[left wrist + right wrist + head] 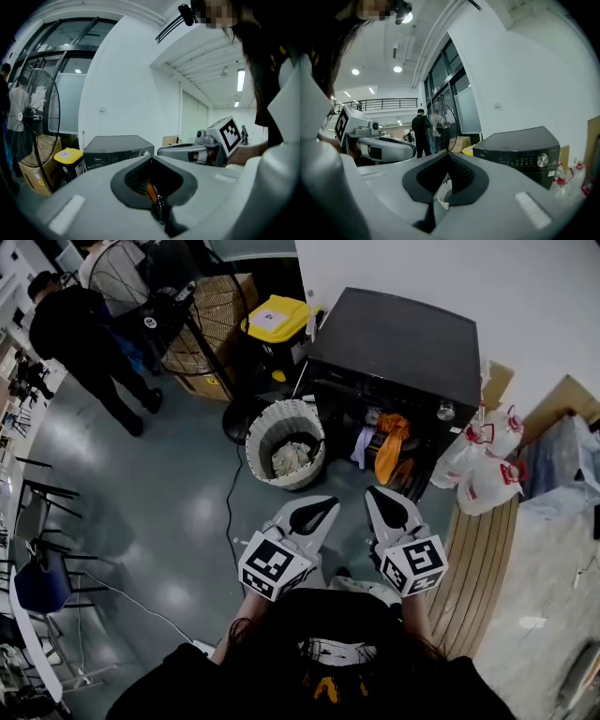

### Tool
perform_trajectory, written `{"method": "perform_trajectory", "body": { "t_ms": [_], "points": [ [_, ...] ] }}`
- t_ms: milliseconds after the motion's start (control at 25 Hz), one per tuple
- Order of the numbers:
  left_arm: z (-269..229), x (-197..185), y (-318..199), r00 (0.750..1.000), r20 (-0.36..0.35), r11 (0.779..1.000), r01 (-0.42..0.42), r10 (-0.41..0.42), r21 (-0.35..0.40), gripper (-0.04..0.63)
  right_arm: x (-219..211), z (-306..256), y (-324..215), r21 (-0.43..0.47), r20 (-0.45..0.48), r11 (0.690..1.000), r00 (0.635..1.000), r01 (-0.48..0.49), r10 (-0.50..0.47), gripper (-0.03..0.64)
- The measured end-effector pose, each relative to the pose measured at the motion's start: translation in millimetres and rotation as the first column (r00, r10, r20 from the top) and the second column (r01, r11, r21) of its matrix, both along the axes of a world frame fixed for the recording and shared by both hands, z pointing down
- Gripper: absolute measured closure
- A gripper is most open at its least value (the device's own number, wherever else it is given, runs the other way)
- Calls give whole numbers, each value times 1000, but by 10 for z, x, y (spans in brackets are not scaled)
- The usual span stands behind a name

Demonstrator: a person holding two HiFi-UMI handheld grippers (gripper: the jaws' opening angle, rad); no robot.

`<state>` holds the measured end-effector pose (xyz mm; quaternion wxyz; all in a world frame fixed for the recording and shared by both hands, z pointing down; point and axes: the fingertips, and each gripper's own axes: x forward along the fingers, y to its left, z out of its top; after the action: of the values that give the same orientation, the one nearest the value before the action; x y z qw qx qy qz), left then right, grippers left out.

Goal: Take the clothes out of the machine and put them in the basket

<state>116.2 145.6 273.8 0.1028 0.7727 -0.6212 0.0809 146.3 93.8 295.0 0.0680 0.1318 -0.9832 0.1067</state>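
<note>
The black washing machine [394, 343] stands ahead with its door open. An orange garment [391, 446] and a white one [364, 444] hang out of the opening. To its left on the floor is the white woven basket [263, 426], holding a pale cloth [291, 457]. My left gripper [316, 505] and right gripper [380, 495] float side by side short of the machine, both shut and empty, pointing toward it. The left gripper view shows the machine [117, 150] beyond the closed jaws, with a sliver of orange through the slit. The right gripper view shows the machine [520, 150] at the right.
A big floor fan [202, 315] and a yellow-lidded bin [277, 320] stand behind the basket. A person in black [84, 334] is at the far left. White plastic bags [483, 465] and a wooden board [478, 559] lie right of the machine. Chairs [37, 521] line the left edge.
</note>
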Motion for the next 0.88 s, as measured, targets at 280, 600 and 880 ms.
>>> {"method": "perform_trajectory", "body": {
  "t_ms": [280,600,880],
  "points": [
    [130,-525,-197,997,13,997,-79,79,-24,595,-446,93,-202,-22,-3,995,995,-96,96,597],
    [215,-1223,-543,973,42,972,-225,227,-63,595,-1081,305,-501,-83,-21,966,969,-246,245,597],
    [365,-1605,-740,932,48,931,-354,359,-88,595,-1399,487,-656,-120,-41,920,928,-373,371,597]
  ]
}}
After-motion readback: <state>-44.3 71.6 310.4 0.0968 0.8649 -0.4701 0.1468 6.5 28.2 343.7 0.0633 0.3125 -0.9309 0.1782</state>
